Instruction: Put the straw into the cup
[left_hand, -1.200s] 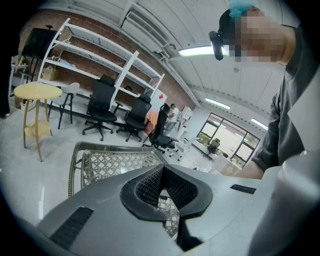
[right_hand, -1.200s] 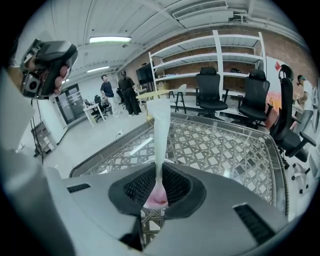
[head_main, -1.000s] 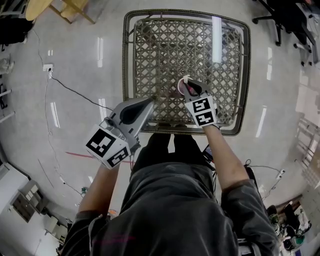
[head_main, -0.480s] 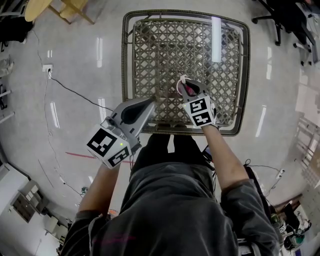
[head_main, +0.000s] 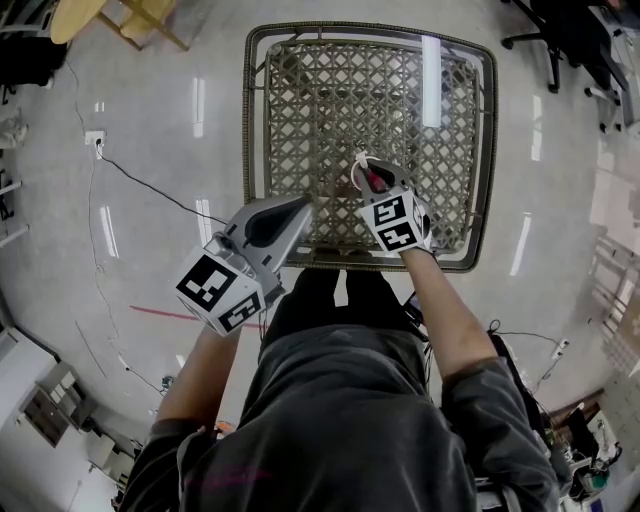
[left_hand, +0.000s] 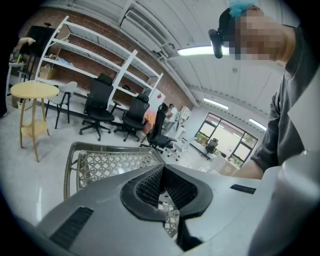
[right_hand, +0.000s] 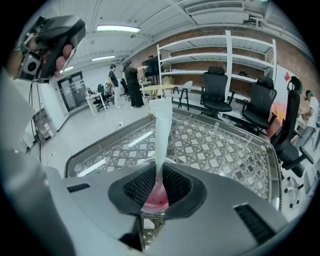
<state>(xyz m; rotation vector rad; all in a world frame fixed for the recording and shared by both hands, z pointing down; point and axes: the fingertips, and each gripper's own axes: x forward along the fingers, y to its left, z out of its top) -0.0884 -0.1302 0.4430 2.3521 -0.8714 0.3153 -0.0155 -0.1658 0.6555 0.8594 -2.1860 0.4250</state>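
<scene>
Right gripper (head_main: 380, 186) is out over the near right part of the desk (head_main: 458, 120), a woven-lattice top inside a rounded frame. Its jaws are narrow, pinched onto the straw (right_hand: 160, 135). In the right gripper view the pale straw rises straight out from between the dark pads (right_hand: 176, 184), widening a little toward its flat top end. A pink patch shows at its foot, deep between the pads.

From the head view, the cup (head_main: 366, 177) stands on the lattice right at the tips of those jaws. It has a white rim and pink-red inside. A short white piece of the straw (head_main: 361, 160) pokes out past the rim on the far side. How far the straw reaches down into the cup, no view tells.

Over to the left gripper (head_main: 299, 206): it sits at the near left part of the desk, well apart from the cup. In the left gripper view (left_hand: 162, 171) the jaws are drawn together at the tips with nothing between them, and only the lattice shows through the slit lower down. Whether it touches the desk is unclear.

Around the desk is glossy floor (head_main: 150, 110), with a dark cable (head_main: 150, 182) trailing across it on the left. A round wooden stool (left_hand: 33, 92) and office chairs (left_hand: 98, 107) stand beyond.
</scene>
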